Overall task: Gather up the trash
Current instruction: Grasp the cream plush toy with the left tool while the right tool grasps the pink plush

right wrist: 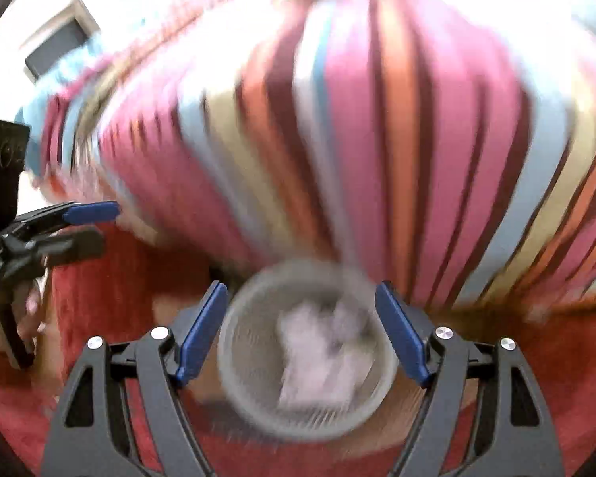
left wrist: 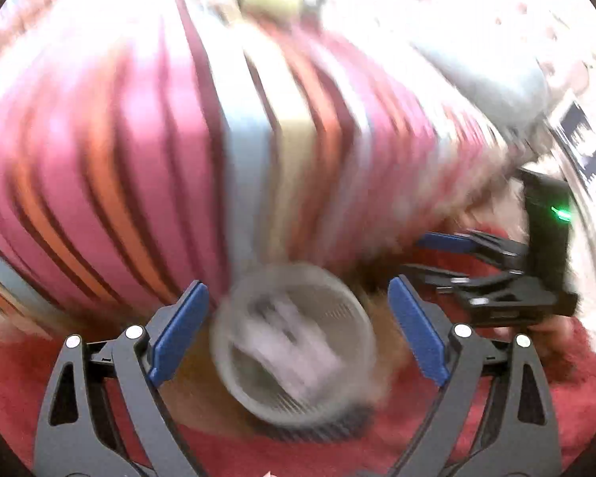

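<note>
**Both grippers open above the wastebasket**

The striped bed cover (left wrist: 139, 151) fills the far half of both your views, its lower edge ending just behind the basket; everything is motion-blurred. Below it the red carpet (left wrist: 20, 377) spreads to either side with open room. The round mesh wastebasket (right wrist: 306, 351) stands on the floor at the bed's edge, crumpled white paper (right wrist: 318, 353) inside it. Your right gripper (right wrist: 302, 332) frames the basket between its blue fingers (right wrist: 202, 334), which stand spread apart with nothing pressed between them. Your left gripper (left wrist: 298, 330) looks down on the same basket, its fingers equally wide and empty. In the left view the right gripper sits off to the right, apart from the basket.
</note>
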`<state>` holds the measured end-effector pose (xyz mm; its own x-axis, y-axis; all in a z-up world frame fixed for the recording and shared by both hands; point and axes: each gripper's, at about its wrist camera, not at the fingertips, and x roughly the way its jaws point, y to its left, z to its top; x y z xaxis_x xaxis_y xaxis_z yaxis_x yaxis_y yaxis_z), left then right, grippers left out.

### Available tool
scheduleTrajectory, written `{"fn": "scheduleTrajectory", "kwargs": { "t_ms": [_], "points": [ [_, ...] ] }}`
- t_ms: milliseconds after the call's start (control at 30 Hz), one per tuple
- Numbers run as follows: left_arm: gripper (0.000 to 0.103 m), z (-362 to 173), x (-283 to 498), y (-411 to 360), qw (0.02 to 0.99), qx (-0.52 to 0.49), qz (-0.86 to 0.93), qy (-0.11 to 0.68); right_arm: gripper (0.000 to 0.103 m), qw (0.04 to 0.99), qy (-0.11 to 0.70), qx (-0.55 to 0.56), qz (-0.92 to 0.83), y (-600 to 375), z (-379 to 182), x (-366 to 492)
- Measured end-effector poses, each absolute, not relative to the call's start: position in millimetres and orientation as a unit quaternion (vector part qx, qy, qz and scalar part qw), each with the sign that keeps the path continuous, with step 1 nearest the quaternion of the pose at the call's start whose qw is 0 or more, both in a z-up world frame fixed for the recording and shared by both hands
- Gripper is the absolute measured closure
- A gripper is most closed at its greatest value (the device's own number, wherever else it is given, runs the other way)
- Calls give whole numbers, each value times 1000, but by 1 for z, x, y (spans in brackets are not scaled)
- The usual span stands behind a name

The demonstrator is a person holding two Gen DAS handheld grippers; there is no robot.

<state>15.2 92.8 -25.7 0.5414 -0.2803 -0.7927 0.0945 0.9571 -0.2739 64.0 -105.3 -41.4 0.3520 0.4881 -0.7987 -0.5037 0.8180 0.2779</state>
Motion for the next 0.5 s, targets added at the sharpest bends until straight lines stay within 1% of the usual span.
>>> {"fn": "scheduleTrajectory", "kwargs": {
  "t_ms": [67,167,267,400,500],
  "points": [
    [14,3,43,105,903,-59,-56,423,30,864,423,-6,274,-110,-7,90],
    [14,23,92,118,924,-38,7,380,30,900,369,-5,230,-107,22,138],
    [14,29,153,125,931,-38,49,359,30,916,354,-17,189,-93,32,189],
    [14,19,231,128,926,-32,68,369,30,920,356,-28,163,-77,26,237],
    [14,12,267,130,922,-38,61,380,30,918,363,-44,153,-68,18,260]
  ]
}}
